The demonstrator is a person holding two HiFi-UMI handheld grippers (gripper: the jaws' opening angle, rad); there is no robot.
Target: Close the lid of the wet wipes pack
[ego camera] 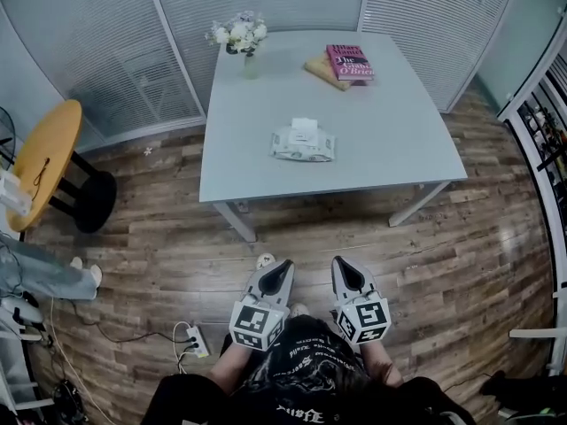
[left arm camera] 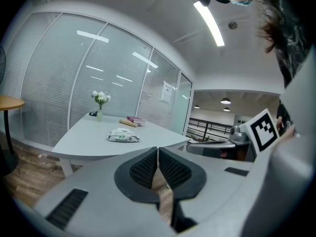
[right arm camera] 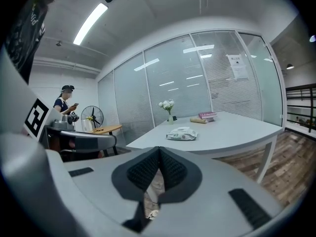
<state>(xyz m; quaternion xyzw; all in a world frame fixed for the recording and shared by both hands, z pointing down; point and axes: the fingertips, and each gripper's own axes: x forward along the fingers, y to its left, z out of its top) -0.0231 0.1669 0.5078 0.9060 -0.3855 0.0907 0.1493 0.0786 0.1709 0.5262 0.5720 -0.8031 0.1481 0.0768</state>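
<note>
The left gripper (ego camera: pixel 285 266) and the right gripper (ego camera: pixel 338 264) hang side by side over the wood floor (ego camera: pixel 425 264), close in front of the person's body and short of the table (ego camera: pixel 399 149). Both point toward 12 o'clock, at the table. In the left gripper view the ribbed pads (left arm camera: pixel 148 168) are pressed together with nothing between them. The right gripper view shows the same: pads (right arm camera: pixel 170 169) pressed together, holding nothing.

The wipes pack (ego camera: pixel 303 145) lies flat near the middle of the table, at 12 o'clock from the grippers and well apart from them. Its white lid (ego camera: pixel 304 127) stands open at the pack's far edge. No gripper touches it.

Two stacked books (ego camera: pixel 344 64) lie at 1 o'clock from the pack, near the table's far edge. A vase of flowers (ego camera: pixel 240 39) stands at 11 o'clock from the pack, at the far left corner. A round yellow table (ego camera: pixel 42 159) stands at 9 o'clock, off to the left. A power strip (ego camera: pixel 193 343) lies on the floor at 8 o'clock from the left gripper. In the right gripper view another person (right arm camera: pixel 65 105) stands beside a fan (right arm camera: pixel 92 117).
</note>
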